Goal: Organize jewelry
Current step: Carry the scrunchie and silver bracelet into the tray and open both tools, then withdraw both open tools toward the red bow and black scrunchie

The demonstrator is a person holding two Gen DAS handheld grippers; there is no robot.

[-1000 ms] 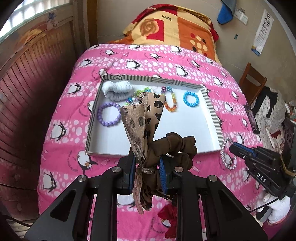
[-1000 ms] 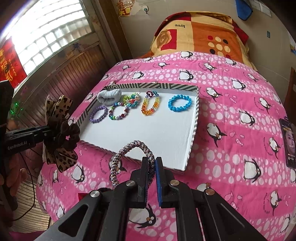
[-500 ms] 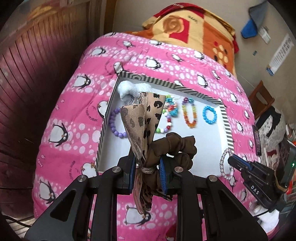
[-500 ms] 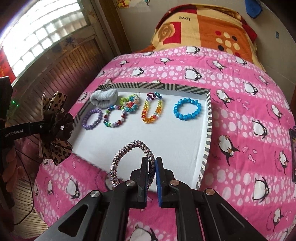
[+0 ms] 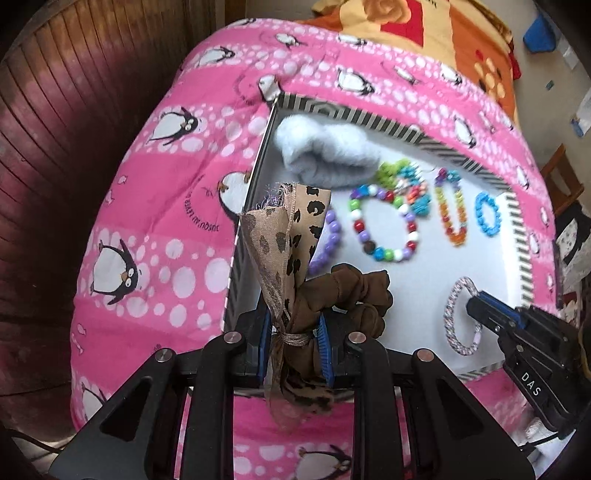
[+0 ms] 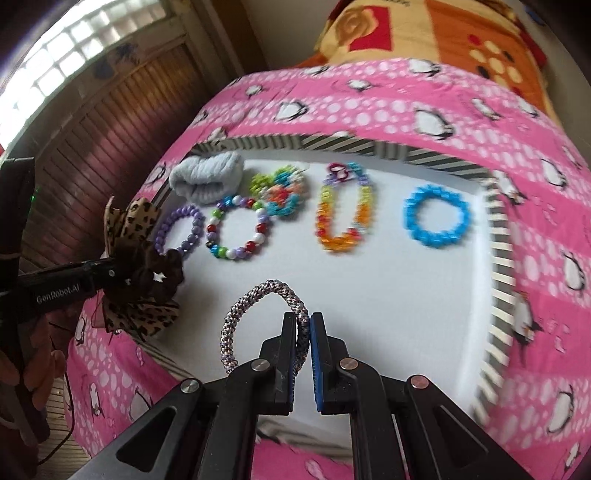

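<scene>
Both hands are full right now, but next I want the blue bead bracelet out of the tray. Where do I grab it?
Pinch the blue bead bracelet from straight above, one finger inside its ring, one outside. It lies flat and open. Take the arc nearest you: it faces bare tray floor, while the striped wall runs near the far side.

Right gripper (image 6: 303, 334) clamped on grey braided cord bracelet (image 6: 258, 314) above white striped-rim tray (image 6: 500, 236) holding blue beaded bracelet (image 6: 437, 218).

Bedroom, penguin bedspread (image 5: 155, 206), pillow (image 6: 436, 33)
</scene>
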